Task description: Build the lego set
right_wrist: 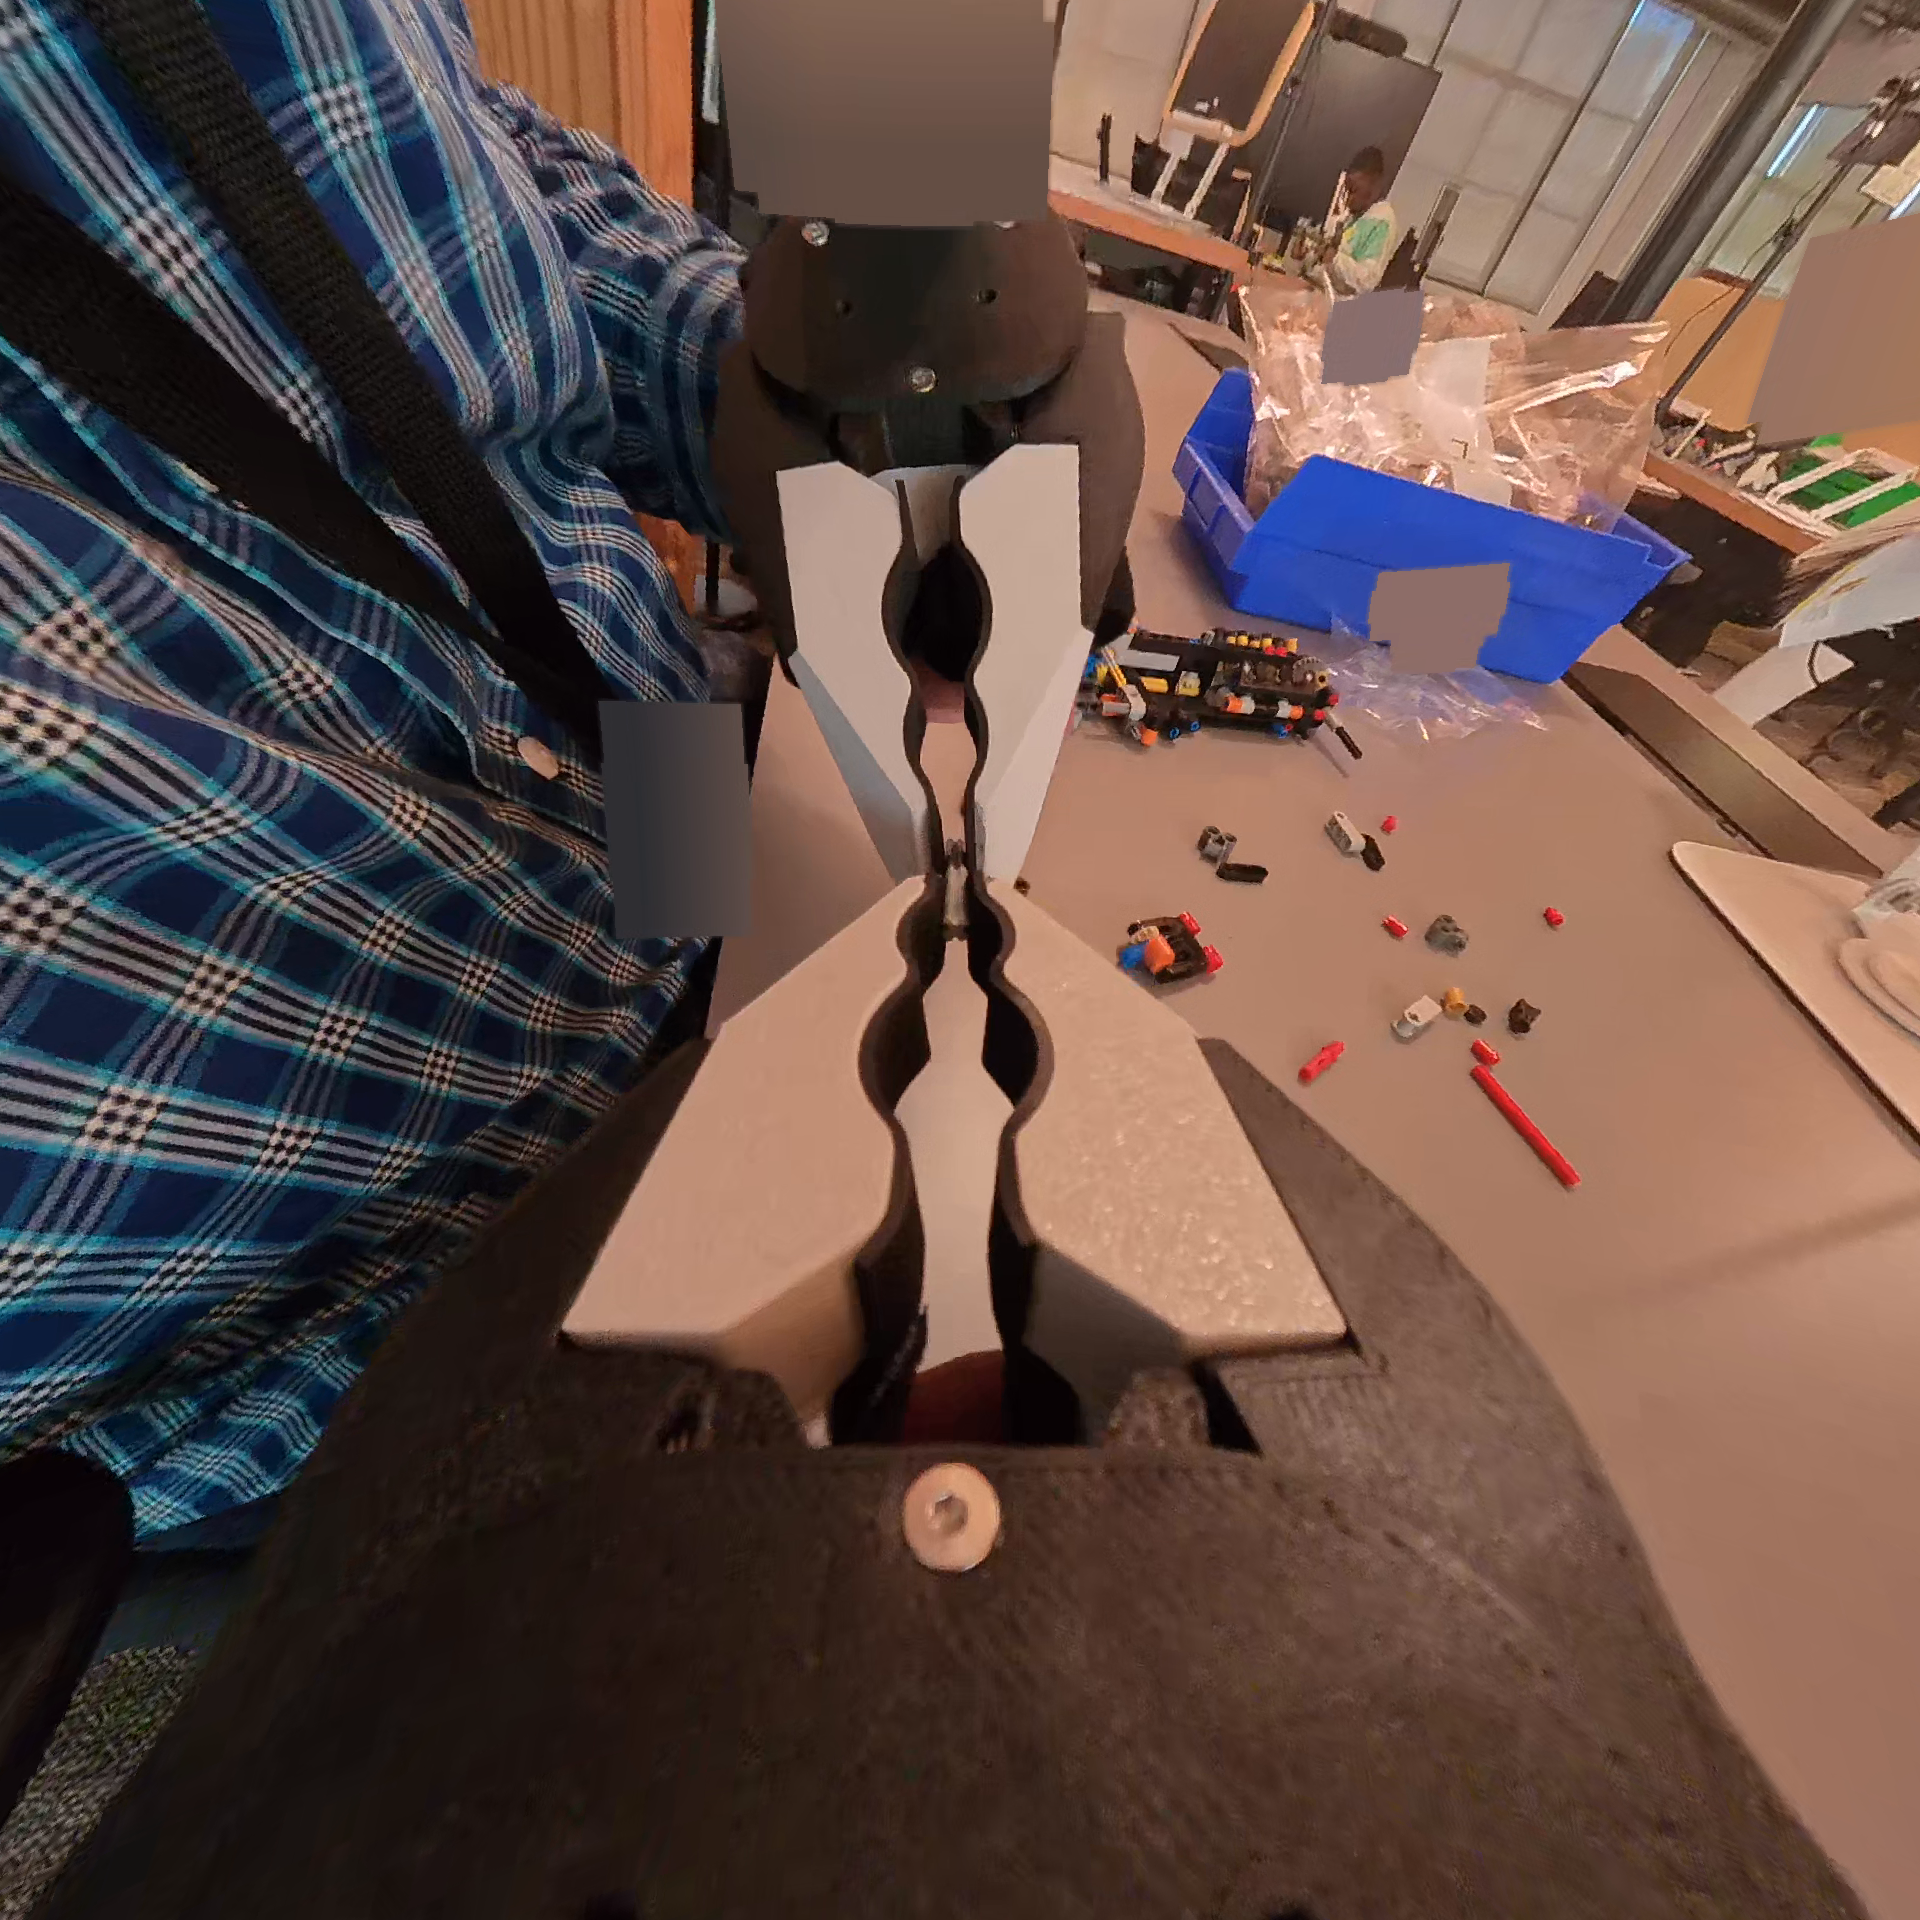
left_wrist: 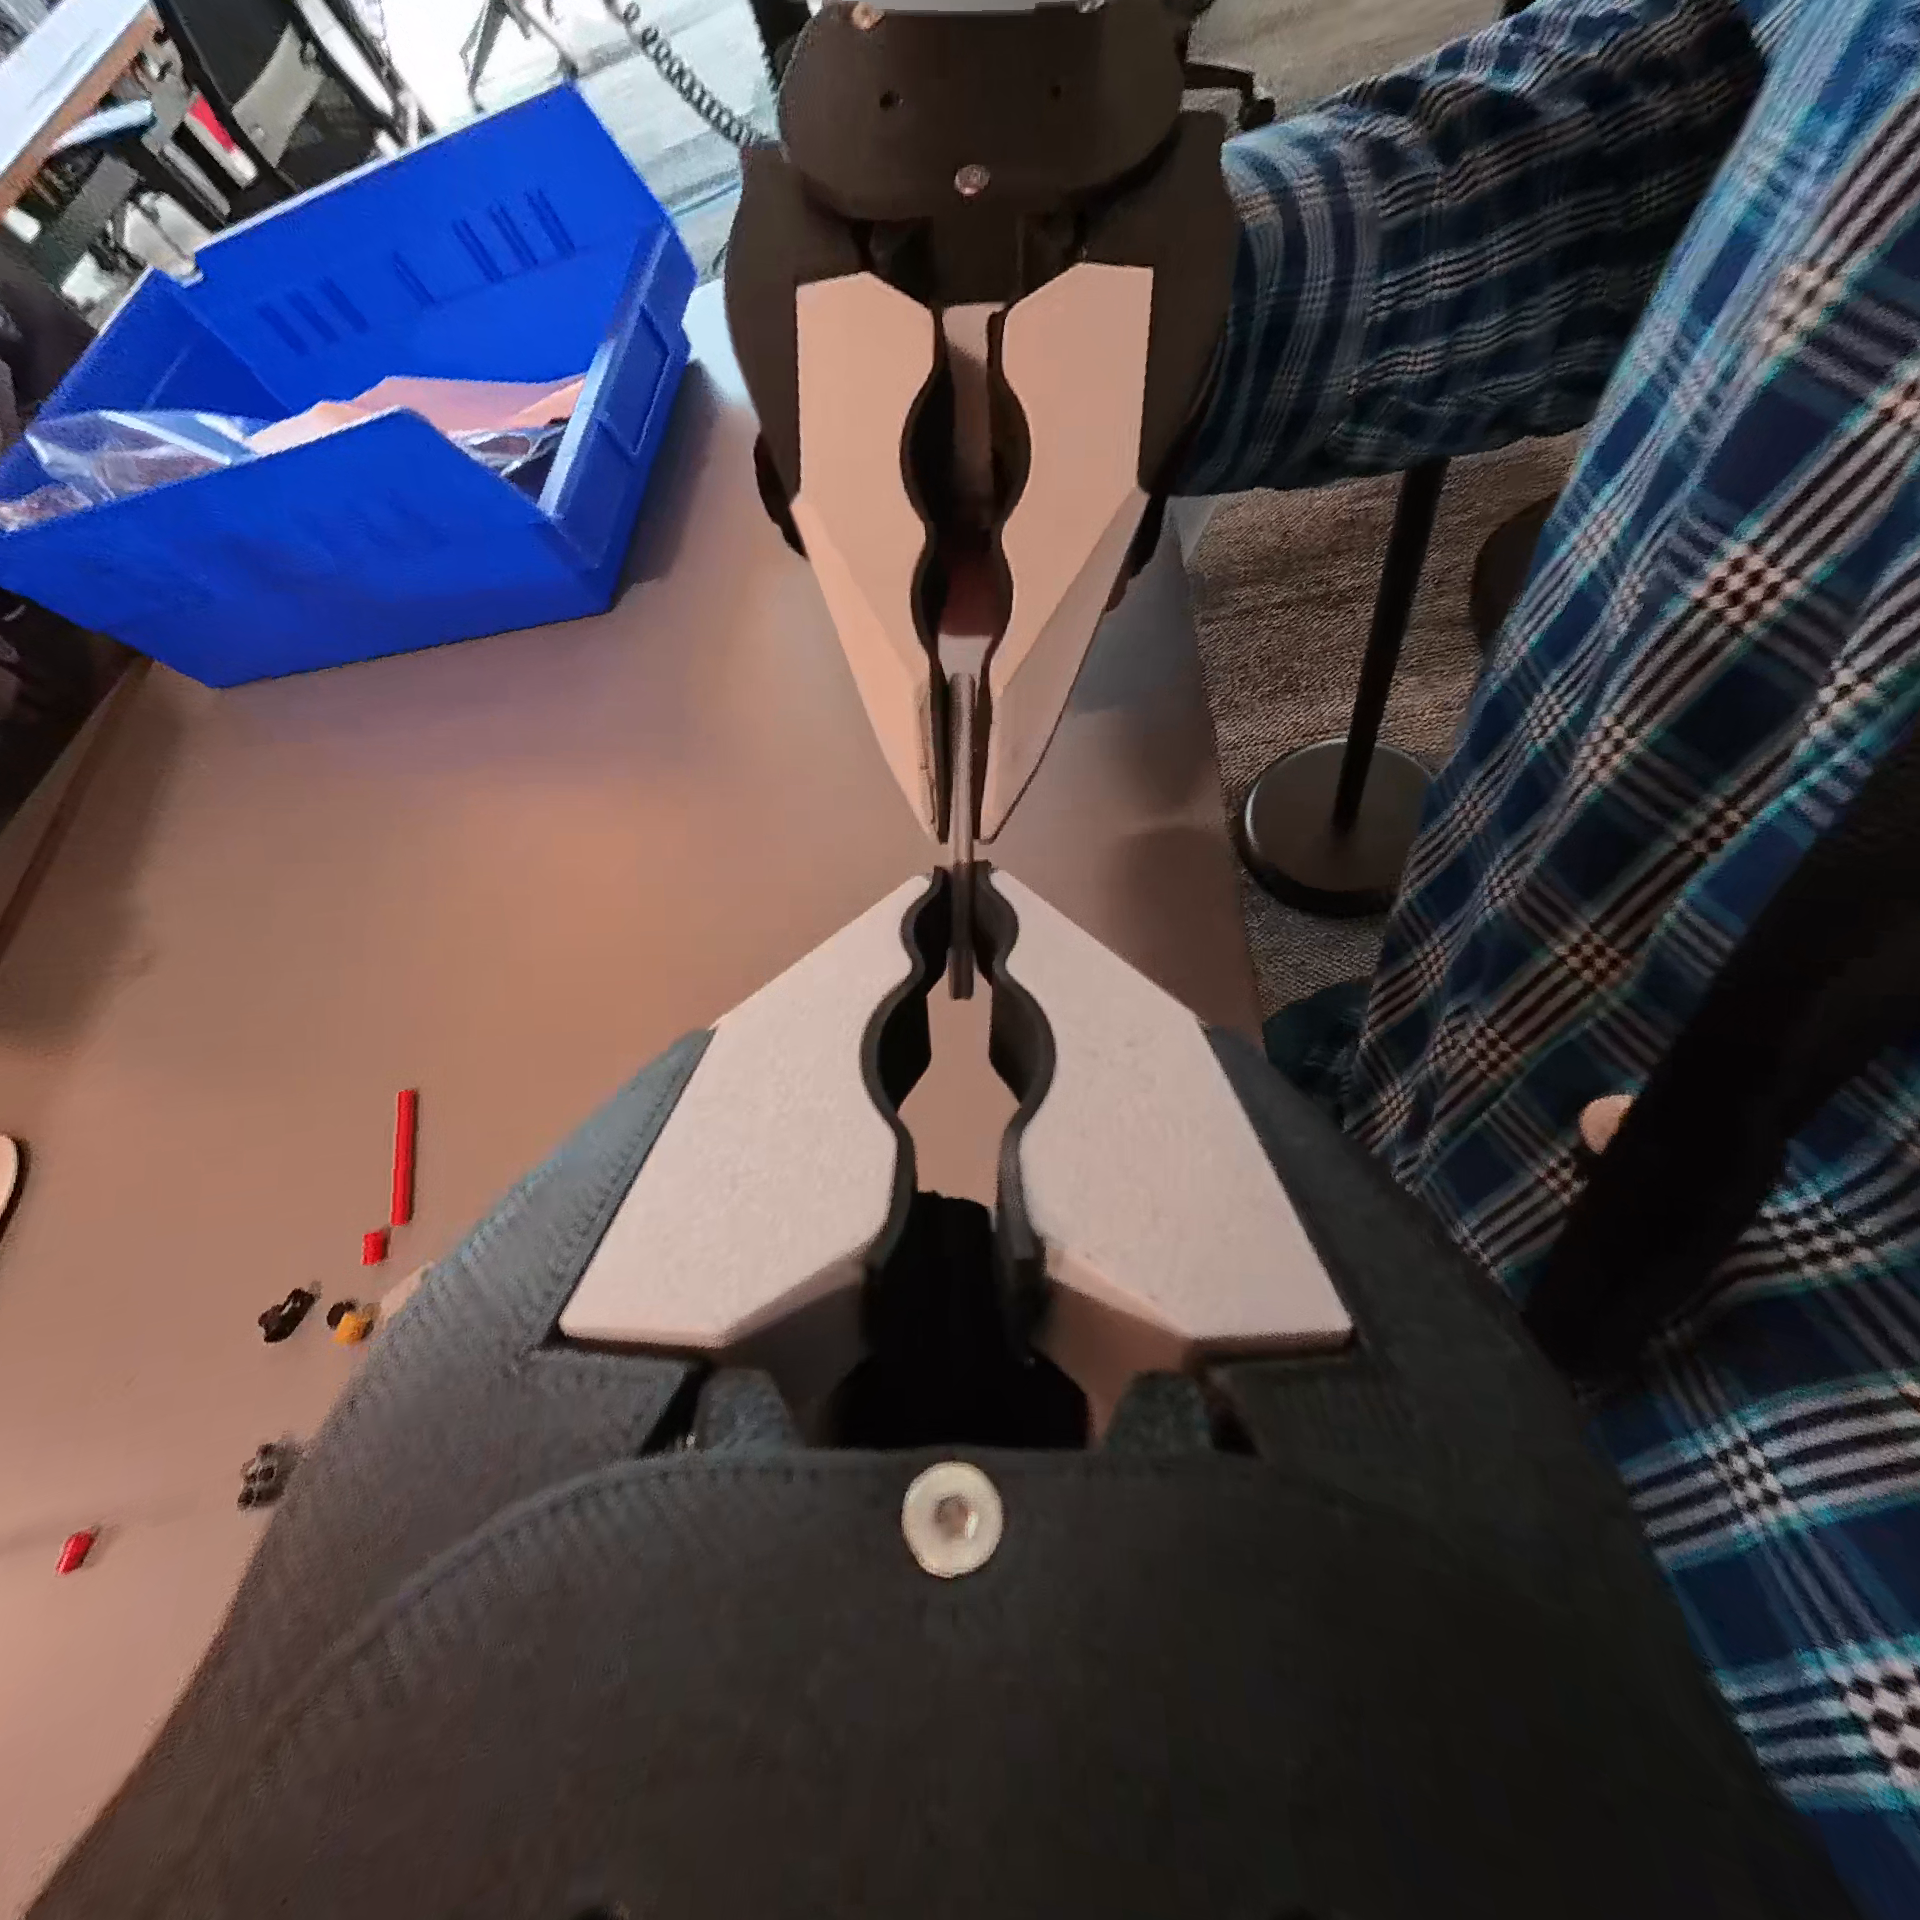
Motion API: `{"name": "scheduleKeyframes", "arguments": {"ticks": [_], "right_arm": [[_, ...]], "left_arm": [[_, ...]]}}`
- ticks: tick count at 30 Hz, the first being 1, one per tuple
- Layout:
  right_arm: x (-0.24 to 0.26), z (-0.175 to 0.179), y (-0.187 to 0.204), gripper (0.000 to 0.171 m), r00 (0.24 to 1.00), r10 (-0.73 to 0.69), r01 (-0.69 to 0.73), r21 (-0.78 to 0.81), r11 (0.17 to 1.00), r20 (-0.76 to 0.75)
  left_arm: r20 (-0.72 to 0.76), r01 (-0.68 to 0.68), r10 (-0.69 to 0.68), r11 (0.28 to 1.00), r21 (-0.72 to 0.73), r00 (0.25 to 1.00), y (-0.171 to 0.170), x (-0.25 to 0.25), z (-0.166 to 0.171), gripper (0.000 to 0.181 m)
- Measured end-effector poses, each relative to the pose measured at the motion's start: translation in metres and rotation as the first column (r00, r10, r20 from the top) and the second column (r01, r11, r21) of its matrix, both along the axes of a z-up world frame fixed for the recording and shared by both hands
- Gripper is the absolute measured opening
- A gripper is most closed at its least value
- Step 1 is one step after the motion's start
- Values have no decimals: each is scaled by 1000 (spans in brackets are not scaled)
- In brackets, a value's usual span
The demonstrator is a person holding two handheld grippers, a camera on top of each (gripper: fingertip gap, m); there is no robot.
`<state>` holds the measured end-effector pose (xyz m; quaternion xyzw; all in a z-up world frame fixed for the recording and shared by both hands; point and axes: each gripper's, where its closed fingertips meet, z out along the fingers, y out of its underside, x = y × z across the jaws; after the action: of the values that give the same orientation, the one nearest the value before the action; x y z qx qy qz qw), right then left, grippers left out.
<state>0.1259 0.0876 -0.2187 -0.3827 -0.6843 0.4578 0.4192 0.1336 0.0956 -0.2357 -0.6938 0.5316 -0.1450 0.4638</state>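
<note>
My left gripper (left_wrist: 961,883) and right gripper (right_wrist: 951,896) meet tip to tip above the table. Both are shut on the same thin dark grey axle (left_wrist: 963,940), which runs from one pair of tips into the other. In the right wrist view the axle (right_wrist: 954,909) shows as a short grey piece between the tips. The right gripper (left_wrist: 961,831) faces me in the left wrist view, and the left gripper (right_wrist: 951,860) faces me in the right wrist view. A partly built black Lego model (right_wrist: 1216,686) lies on the table behind.
Loose small pieces lie scattered on the grey table (right_wrist: 1299,1351), among them a long red axle (right_wrist: 1522,1127) that also shows in the left wrist view (left_wrist: 403,1158). A blue bin (right_wrist: 1403,551) holds plastic bags. A white tray (right_wrist: 1787,935) is at the right. A person's plaid sleeve (left_wrist: 1507,312) is close. Both grippers' tips are close together, under 4 cm apart.
</note>
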Motion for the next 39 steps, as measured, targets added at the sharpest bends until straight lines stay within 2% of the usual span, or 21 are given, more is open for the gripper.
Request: {"name": "scheduleKeyframes", "arguments": {"ticks": [2, 4, 6, 8, 13, 17, 20, 26, 29, 34, 39], "right_arm": [[-1, -2, 5, 1, 1000, -16, 16, -10, 1000, 6], [-2, -6, 13, 1, 999, -42, 42, -22, 999, 22], [-4, -12, 20, 1, 997, -60, 61, -26, 998, 44], [-8, -19, 24, 1, 995, -73, 75, -32, 997, 61], [-13, -26, 29, 1, 994, -73, 78, -57, 995, 76], [-13, -28, 32, 1, 994, -75, 81, -72, 994, 84], [-13, -29, 35, 1, 994, -76, 83, -84, 993, 84], [-18, -30, 42, 1, 990, -100, 110, -106, 988, 97], [-23, -28, 46, 1, 988, -114, 126, -121, 985, 103], [-34, -24, 52, 1, 984, -133, 147, -124, 981, 119], [-45, -10, 57, 0, 983, -141, 152, -94, 984, 115]], "left_arm": [[-14, -47, 47, 999, 8, 999, 7, -9, 0, 15], [-53, -140, 139, 990, -21, 989, 18, -27, -7, 38], [-165, -290, 275, 955, -70, 947, 32, -57, -28, 64], [-255, -386, 354, 918, -87, 900, 42, -80, -46, 75], [-407, -498, 401, 852, -163, 820, 56, -115, -77, 73], [-398, -525, 411, 818, -237, 820, 63, -122, -81, 55], [-378, -511, 393, 808, -294, 839, 61, -120, -84, 34], [-318, -477, 391, 837, -269, 864, 61, -119, -82, 29], [-163, -381, 354, 905, -191, 921, 61, -105, -61, 24], [55, -344, 355, 927, -146, 933, 61, -97, -34, 22], [258, -271, 272, 962, -40, 927, 55, -88, -3, 22]]}}
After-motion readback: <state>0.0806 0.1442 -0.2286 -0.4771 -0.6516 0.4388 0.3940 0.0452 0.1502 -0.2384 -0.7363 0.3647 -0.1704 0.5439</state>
